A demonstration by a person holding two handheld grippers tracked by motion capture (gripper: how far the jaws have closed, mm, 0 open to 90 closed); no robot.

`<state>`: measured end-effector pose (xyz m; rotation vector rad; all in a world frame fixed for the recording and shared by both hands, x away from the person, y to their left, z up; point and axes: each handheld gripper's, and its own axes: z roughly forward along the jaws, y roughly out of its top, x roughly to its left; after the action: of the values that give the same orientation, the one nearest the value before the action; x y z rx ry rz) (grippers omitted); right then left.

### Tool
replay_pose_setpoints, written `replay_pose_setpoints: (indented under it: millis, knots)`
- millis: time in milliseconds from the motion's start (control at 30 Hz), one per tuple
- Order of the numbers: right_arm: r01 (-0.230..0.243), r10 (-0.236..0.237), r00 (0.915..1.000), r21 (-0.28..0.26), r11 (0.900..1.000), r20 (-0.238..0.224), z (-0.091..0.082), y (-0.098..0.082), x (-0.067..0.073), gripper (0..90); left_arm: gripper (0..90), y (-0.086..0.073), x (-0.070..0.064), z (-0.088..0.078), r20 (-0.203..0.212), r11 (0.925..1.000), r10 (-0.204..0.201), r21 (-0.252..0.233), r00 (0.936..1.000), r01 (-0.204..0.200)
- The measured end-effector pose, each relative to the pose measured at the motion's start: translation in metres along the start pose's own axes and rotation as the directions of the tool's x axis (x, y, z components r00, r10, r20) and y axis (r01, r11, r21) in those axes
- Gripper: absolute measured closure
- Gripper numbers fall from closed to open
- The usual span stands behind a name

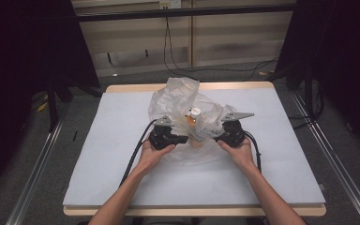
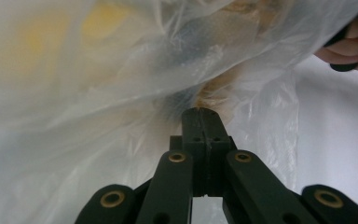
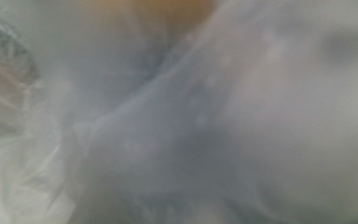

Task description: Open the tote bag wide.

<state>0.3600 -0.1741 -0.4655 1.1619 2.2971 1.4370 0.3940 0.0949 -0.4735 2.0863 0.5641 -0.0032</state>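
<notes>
Both grippers on the clear plastic bag [image 1: 178, 101], mid-table!
Left gripper [image 2: 200, 114] has its jaws pinched together on bag film; right gripper [image 1: 222, 137] is buried in plastic (grip can't be read). Orange white-capped bottle [image 1: 194, 117] sits inside.

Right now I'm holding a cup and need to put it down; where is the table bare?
The table is bare on its left, beside the left hand-held gripper, on its right, beyond the right hand-held gripper, and along the near edge outside the forearms. The middle is crowded: the clear plastic bag with a white-capped bottle and both hands.
</notes>
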Motion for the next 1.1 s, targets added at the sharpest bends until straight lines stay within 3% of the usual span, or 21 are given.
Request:
replay_pose_setpoints:
  millis: [167, 200, 233, 267, 367, 433, 533, 600, 667, 733, 800, 900, 933, 1067, 1100]
  knots:
    - [-0.007, 0.006, 0.9999, 0.07, 0.997, 0.013, 0.012, -0.011, -0.006, 90.0, 90.0, -0.006, -0.002, 0.005, -0.017, 0.9979, -0.005, 0.064, 0.9998, 0.007]
    - [-0.004, 0.002, 0.9999, 0.099, 0.995, 0.013, 0.013, -0.014, -0.006, 90.0, 90.0, -0.008, -0.002, 0.007, -0.022, 0.9979, -0.023, 0.06, 0.9995, 0.024]
    - [0.015, -0.018, 0.9996, 0.131, 0.991, 0.023, 0.015, -0.017, -0.006, 90.0, 90.0, -0.008, 0.001, 0.006, -0.017, 0.9972, 0.004, 0.074, 0.9998, -0.003]
    - [0.022, -0.026, 0.9993, 0.152, 0.988, 0.026, 0.018, -0.02, -0.006, 90.0, 90.0, -0.009, 0.001, 0.007, -0.021, 0.9976, -0.005, 0.068, 0.9998, 0.006]
    - [0.008, -0.012, 0.9997, 0.148, 0.989, 0.023, 0.018, -0.02, -0.006, 90.0, 90.0, -0.011, 0.003, 0.007, -0.022, 0.9965, 0.001, 0.083, 0.9997, 0.001]
    - [0.017, -0.02, 0.9996, 0.159, 0.987, 0.019, 0.018, -0.02, -0.006, 90.0, 90.0, -0.015, 0.002, 0.007, -0.049, 0.9936, -0.043, 0.102, 0.9979, 0.048]
    - [0.017, -0.021, 0.9995, 0.164, 0.986, 0.022, 0.015, -0.019, -0.006, 90.0, 90.0, -0.015, 0.004, 0.004, -0.038, 0.9943, -0.024, 0.103, 0.999, 0.028]
    - [0.007, -0.006, 0.9999, 0.133, 0.991, -0.011, 0.009, -0.02, -0.006, 90.0, 90.0, -0.016, 0.003, 0.003, -0.035, 0.9951, -0.04, 0.089, 0.9986, 0.043]
    - [0.013, -0.01, 0.9997, 0.114, 0.993, -0.021, 0.004, -0.019, -0.004, 90.0, 90.0, -0.013, 0.0, -0.003, -0.032, 0.9967, -0.031, 0.074, 0.999, 0.033]
    - [0.005, -0.004, 0.9997, 0.076, 0.997, -0.024, -0.014, -0.012, 0.003, 90.0, 90.0, -0.009, -0.005, -0.01, -0.025, 0.9982, -0.022, 0.055, 0.9994, 0.023]
    - [0.008, -0.006, 0.9993, 0.042, 0.999, -0.038, -0.028, -0.009, 0.009, 90.0, 90.0, -0.003, -0.015, -0.024, -0.019, 0.9993, 0.014, 0.034, 0.9997, -0.013]
    - [0.013, -0.013, 0.9986, 0.011, 1.0, -0.052, -0.041, -0.008, 0.016, 90.0, 90.0, -0.001, -0.021, -0.032, -0.002, 0.9998, 0.016, -0.009, 0.9999, -0.016]
    - [0.025, -0.025, 0.998, -0.004, 1.0, -0.058, -0.052, -0.009, 0.023, 90.0, 90.0, 0.003, -0.025, -0.04, 0.009, 0.9988, 0.033, -0.036, 0.9994, -0.033]
    - [0.037, -0.038, 0.998, -0.02, 0.999, -0.05, -0.068, -0.013, 0.029, 90.0, 90.0, 0.007, -0.033, -0.05, 0.022, 0.9965, 0.05, -0.068, 0.9985, -0.049]
    - [0.037, -0.039, 0.998, -0.038, 0.999, -0.049, -0.08, -0.015, 0.03, 90.0, 90.0, 0.01, -0.039, -0.057, 0.024, 0.9949, 0.061, -0.082, 0.9979, -0.059]
